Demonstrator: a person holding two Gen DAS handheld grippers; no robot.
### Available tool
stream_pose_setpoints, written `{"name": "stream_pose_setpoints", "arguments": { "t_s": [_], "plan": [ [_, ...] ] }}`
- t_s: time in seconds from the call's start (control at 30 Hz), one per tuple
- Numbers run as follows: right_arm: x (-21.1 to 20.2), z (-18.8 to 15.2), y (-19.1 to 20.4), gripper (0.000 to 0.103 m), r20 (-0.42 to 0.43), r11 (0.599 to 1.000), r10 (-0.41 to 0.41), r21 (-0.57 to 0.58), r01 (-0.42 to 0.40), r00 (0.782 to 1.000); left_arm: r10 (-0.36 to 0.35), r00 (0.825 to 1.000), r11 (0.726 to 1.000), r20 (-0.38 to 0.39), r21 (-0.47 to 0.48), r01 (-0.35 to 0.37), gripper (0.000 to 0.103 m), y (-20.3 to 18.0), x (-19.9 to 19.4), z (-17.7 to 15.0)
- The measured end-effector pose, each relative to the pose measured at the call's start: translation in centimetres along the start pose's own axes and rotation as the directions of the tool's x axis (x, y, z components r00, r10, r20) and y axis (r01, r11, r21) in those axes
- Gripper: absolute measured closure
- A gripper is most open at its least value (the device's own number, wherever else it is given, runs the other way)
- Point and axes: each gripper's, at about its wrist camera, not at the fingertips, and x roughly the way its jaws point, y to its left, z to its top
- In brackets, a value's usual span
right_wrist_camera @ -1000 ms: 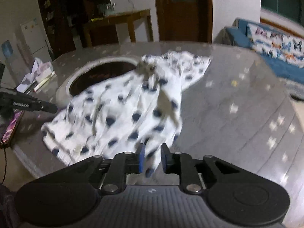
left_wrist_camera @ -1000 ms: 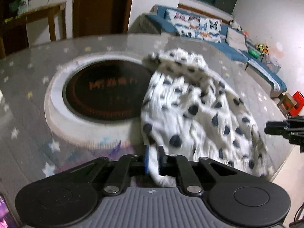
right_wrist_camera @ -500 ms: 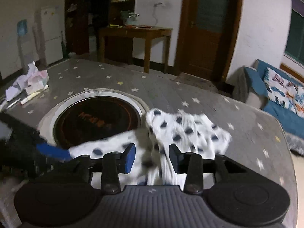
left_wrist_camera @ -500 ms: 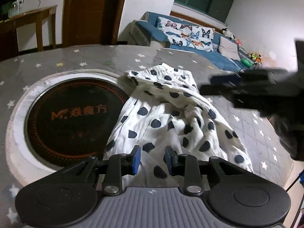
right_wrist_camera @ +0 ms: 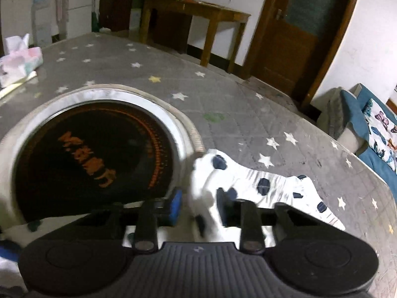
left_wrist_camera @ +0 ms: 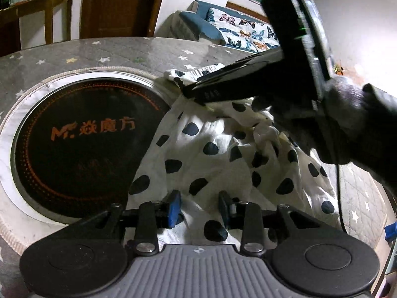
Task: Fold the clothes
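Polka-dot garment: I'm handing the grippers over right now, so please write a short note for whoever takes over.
Left gripper: jaws opening, low over the near end of the garment; fabric lies under them, nothing pinched.
Right gripper: jaws closing around a bunch of fabric at the far end; not clamped yet.
The garment lies crumpled on the star-print table, one edge lapping the rim of the round black hob.
Done: no tidy fold visible.
Left: grip, spread flat, fold.
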Motion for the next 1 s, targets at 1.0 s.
{"name": "stream_pose_setpoints", "arguments": {
  "t_s": [1.0],
  "plan": [
    [-9.8,-18.1,-19.5,0.083,-0.219,0.782,-0.414,0.411,0.469,0.883,0.049,0.999,0.996,0.003,0.069,-0.049,0.056,-1.2,0.9,-0.3]
  ]
}}
